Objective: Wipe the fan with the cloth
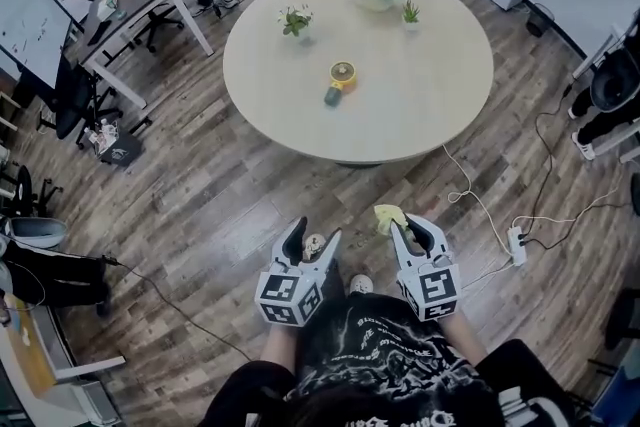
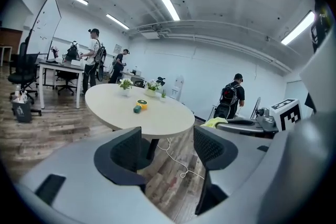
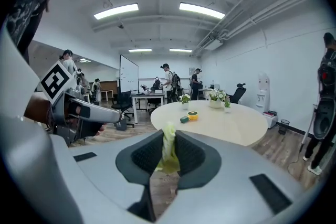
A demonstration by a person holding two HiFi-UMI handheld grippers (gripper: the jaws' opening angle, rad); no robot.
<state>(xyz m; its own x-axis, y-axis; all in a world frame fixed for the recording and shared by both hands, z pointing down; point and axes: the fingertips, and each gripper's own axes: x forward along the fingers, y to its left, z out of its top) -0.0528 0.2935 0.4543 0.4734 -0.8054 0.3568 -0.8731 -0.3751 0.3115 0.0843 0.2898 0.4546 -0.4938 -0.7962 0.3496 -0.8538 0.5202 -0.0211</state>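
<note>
Fan sits near the middle of the round counter, well apart from both tools, so nothing's getting wiped yet. Biggest worry imo: it looks small and light, so a one-sided swipe could shove it along or tip it over unless something steadies it. Also the yellow-green cloth is only pinched by a bunched bit, so it might slip out mid-wipe. Right tool is clamped on that cloth, jaws nearly together with just fabric between. Left tool is wide open, holding and touching nothing.
</note>
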